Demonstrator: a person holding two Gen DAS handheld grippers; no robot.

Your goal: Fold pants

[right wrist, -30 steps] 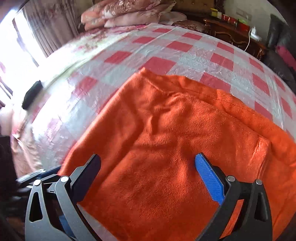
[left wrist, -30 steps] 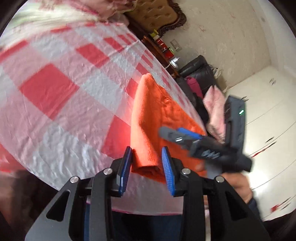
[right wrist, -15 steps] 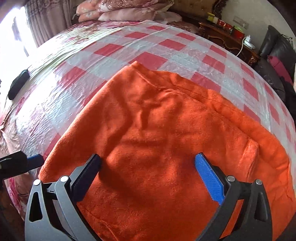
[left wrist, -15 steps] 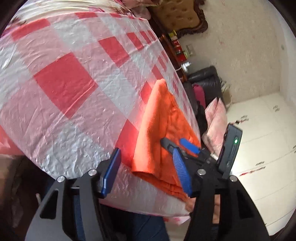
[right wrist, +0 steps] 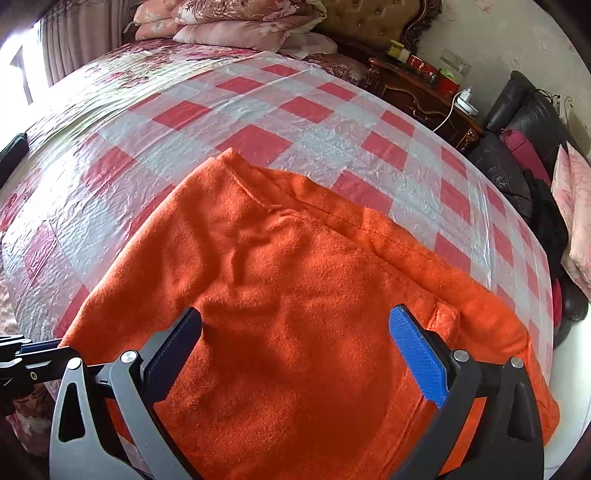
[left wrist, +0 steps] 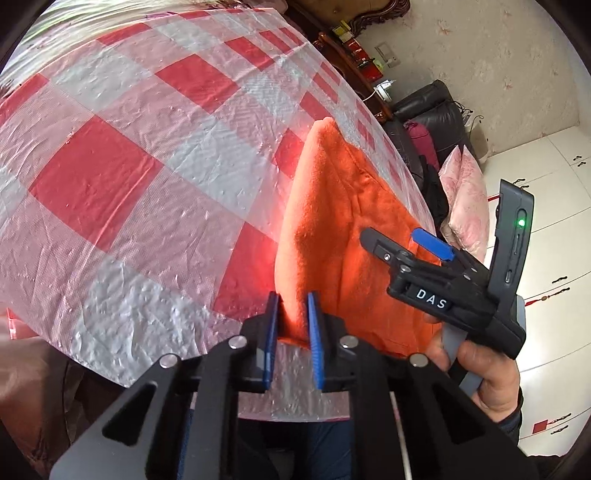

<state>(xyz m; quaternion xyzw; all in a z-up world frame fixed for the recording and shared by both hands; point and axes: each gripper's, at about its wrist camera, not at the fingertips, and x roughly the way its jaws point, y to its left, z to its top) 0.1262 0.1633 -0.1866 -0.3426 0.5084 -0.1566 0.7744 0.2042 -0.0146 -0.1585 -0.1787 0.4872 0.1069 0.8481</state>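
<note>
The orange fleece pants [right wrist: 295,295] lie folded on a bed under a red-and-white checked plastic sheet [right wrist: 258,110]. In the left wrist view the pants [left wrist: 332,229] reach to the bed's near edge. My left gripper [left wrist: 293,314] is shut on the pants' near left corner, with cloth pinched between its blue pads. My right gripper [right wrist: 295,332] is open and hovers over the near half of the pants, holding nothing. It also shows in the left wrist view [left wrist: 406,247], above the pants' right side.
Pillows [right wrist: 240,22] and a padded headboard [right wrist: 369,26] are at the far end of the bed. A dark wooden nightstand [right wrist: 424,88] and a black leather chair [right wrist: 517,140] with clothes stand to the right. White cabinets [left wrist: 546,206] line the right wall.
My left gripper opened wide half a second ago, moved onto the pants' near left corner and has now shut on it. My right gripper stayed open over the pants and shifted slightly.
</note>
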